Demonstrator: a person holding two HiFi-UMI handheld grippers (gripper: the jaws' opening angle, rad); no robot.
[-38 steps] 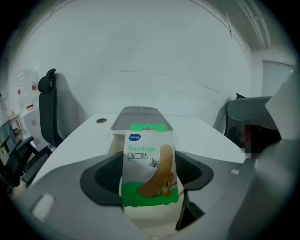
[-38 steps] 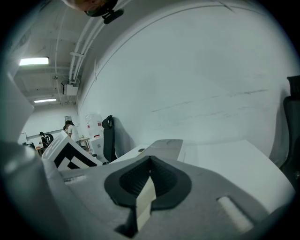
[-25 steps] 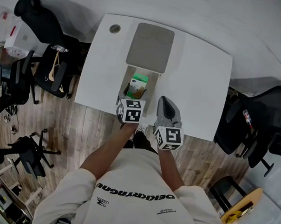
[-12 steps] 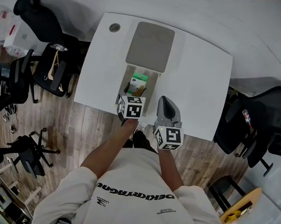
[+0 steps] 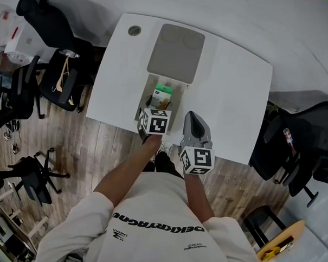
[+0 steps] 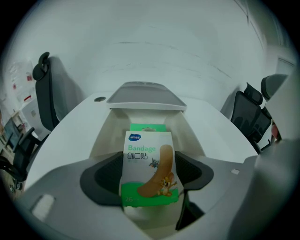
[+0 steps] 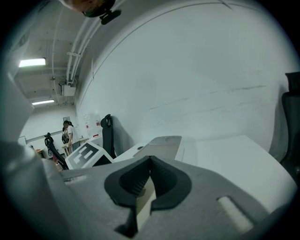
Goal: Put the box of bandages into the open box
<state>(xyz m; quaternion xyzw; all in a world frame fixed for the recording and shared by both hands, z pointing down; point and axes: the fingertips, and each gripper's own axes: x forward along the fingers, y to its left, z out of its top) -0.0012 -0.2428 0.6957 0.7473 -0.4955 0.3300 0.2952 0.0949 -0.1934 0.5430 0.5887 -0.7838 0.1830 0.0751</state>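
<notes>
The box of bandages (image 6: 149, 168), white and green with a cartoon plaster on its face, stands upright between the jaws of my left gripper (image 6: 150, 174). The dark pads (image 6: 108, 174) press on both of its sides. It hangs over the near end of the open box (image 6: 105, 136), a white tray whose grey lid (image 6: 143, 93) stands raised at the far end. In the head view the bandage box (image 5: 163, 94) shows inside the open box's outline (image 5: 179, 94), just ahead of the left gripper (image 5: 155, 122). My right gripper (image 5: 192, 119) hovers beside it on the right, its jaws (image 7: 150, 161) shut with nothing between them.
The white table (image 5: 231, 92) has a round cable hole (image 5: 134, 30) at its far left corner. Black office chairs stand left (image 5: 57, 85) and right (image 5: 299, 150) of the table, on a wooden floor. My own torso fills the lower middle of the head view.
My left gripper has moved a little forward with the bandage box, further over the open box. The right gripper has stayed put.
</notes>
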